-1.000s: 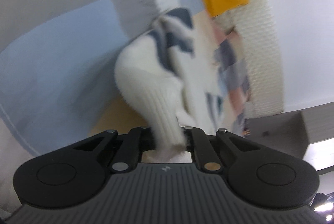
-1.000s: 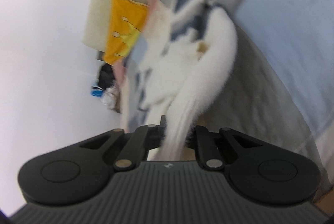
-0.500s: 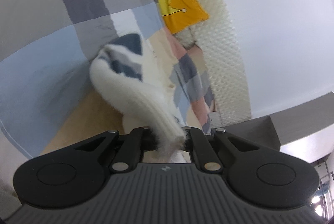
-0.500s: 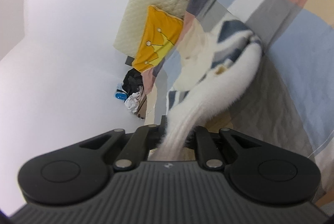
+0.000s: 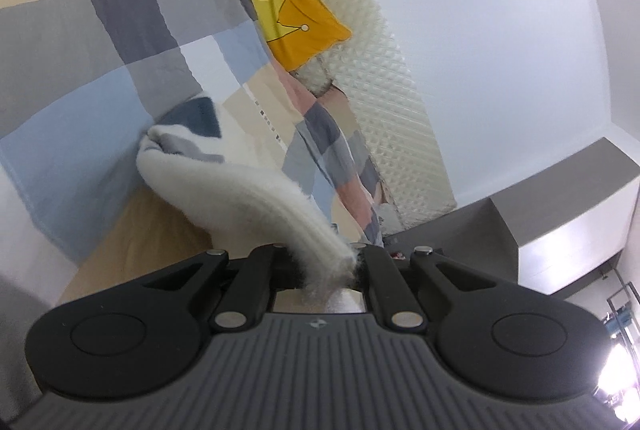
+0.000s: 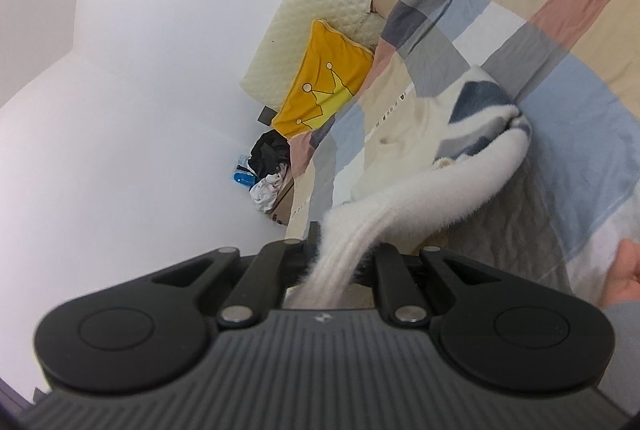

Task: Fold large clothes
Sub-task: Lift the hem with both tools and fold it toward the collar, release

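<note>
A fluffy white sweater (image 5: pixel 240 185) with navy and grey patches hangs stretched above a checkered bedspread (image 5: pixel 120 29). My left gripper (image 5: pixel 324 262) is shut on its ribbed white hem. My right gripper (image 6: pixel 340 254) is shut on another part of the hem, and the sweater (image 6: pixel 452 185) sags away from it toward the bedspread (image 6: pixel 560 9). The far end of the sweater touches the bed. The fingertips of both grippers are hidden by the fuzzy fabric.
A yellow crown pillow (image 5: pixel 292 17) leans on a cream quilted headboard (image 5: pixel 384 89); both also show in the right wrist view, the pillow (image 6: pixel 324 89) and the headboard (image 6: pixel 320 5). A pile of dark and white clothes (image 6: pixel 268 165) lies by the white wall. A grey ledge (image 5: pixel 540 197) stands beside the bed.
Both grippers have lifted and pulled back with the hem still held. The sweater has stretched out longer and lies further off, and more of the bed and headboard shows.
</note>
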Demonstrator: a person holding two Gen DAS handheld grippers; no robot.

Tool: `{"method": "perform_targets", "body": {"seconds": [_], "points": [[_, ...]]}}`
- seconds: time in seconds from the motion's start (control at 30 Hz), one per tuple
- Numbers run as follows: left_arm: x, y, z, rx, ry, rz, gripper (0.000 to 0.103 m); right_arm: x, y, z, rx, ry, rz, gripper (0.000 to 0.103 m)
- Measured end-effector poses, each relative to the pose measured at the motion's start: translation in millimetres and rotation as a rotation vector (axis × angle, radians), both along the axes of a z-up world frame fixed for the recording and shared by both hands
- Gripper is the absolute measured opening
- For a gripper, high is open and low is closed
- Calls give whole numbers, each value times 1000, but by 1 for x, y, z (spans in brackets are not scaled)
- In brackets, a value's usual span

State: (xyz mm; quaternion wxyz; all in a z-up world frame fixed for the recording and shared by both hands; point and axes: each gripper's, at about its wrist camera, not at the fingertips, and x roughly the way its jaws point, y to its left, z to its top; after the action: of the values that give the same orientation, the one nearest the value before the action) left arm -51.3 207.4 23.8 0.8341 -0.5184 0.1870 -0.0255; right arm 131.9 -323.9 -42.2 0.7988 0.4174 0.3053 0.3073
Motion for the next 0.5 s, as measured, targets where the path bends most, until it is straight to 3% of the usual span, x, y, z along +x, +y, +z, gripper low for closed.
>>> {"method": "perform_targets", "body": {"seconds": [0.17,0.3,0.5], "points": [[-45,-16,-1,12,-31,-1,6,-32,-11,6,-18,-30,10,10],[-66,-19,-8,-37,-42,-3,6,-50,-18,7,-16,-39,16,10],[-24,-9,-12,-41,22,-1,6,-15,-10,2,-2,49,-11,10]]}}
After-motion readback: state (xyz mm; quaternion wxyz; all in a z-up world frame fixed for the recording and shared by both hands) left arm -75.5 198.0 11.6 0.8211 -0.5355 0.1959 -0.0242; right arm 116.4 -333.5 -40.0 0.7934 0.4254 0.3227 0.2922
